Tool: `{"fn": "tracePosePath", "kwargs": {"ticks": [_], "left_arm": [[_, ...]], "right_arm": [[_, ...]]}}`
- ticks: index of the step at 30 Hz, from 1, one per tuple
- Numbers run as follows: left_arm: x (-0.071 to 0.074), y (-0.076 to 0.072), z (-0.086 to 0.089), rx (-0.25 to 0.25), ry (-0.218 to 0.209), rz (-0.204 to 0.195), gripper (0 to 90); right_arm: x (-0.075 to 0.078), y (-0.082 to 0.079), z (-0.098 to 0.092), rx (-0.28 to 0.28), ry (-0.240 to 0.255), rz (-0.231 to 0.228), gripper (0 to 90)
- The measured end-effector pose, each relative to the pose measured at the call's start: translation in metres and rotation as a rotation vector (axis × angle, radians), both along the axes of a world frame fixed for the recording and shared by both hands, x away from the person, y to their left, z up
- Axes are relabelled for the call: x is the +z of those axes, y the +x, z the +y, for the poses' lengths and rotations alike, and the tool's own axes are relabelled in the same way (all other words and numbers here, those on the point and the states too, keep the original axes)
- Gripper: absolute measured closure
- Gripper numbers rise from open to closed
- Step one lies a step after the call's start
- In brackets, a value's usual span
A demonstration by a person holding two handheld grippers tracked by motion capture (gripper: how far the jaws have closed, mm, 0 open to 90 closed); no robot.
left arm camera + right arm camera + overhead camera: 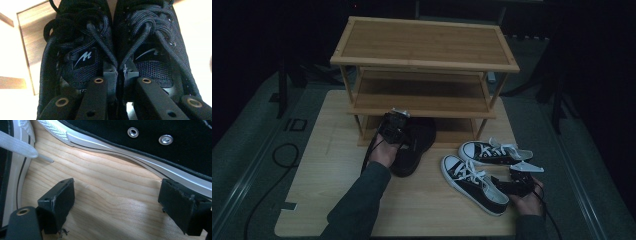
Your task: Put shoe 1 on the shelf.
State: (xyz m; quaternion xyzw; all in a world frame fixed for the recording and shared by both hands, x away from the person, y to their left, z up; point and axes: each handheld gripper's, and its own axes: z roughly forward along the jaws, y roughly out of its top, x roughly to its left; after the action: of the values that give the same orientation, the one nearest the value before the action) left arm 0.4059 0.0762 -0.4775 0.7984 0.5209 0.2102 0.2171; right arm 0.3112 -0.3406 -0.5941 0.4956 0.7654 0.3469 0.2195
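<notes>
Left gripper: jaws drawn close, pinching the two touching inner collars of the pair of black mesh trainers, one jaw inside each shoe's opening; the laces and tongue logos lie just beyond the jaws. In the high view this gripper sits over the heels of the trainers, whose toes point toward the bottom tier of the bamboo shoe rack and lie just at its front edge. The left hand and its dark sleeve come in from below.

Right gripper: jaws spread wide, nothing between them but bare wood of the counter. One jaw stands near the white rubber sole of a black canvas sneaker; the other stands near the second canvas sneaker, whose white lace crosses above it. In the high view this gripper rests low on the counter between the nearer sneaker and the farther sneaker, at their heel ends. Both sneakers lie right of the trainers, well apart from the rack's lower tier.
</notes>
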Motion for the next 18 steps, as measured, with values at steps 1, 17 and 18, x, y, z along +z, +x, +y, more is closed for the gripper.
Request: {"fn": "tracePosePath", "kwargs": {"ticks": [1,17,18], "left_arm": [[-0.001,0.001,-0.002,0.015,-0.001,-0.006,84.9],[0.001,0.003,-0.016,0.019,0.003,-0.034,58.0],[0.004,0.002,-0.014,-0.002,0.005,-0.030,55.9]], "right_arm": [[0.000,0.000,0.000,0.000,0.000,0.000,13.7],[0.000,0.000,0.000,0.000,-0.001,0.000,13.8],[0.000,0.000,0.000,0.000,-0.001,-0.001,13.8]]}}
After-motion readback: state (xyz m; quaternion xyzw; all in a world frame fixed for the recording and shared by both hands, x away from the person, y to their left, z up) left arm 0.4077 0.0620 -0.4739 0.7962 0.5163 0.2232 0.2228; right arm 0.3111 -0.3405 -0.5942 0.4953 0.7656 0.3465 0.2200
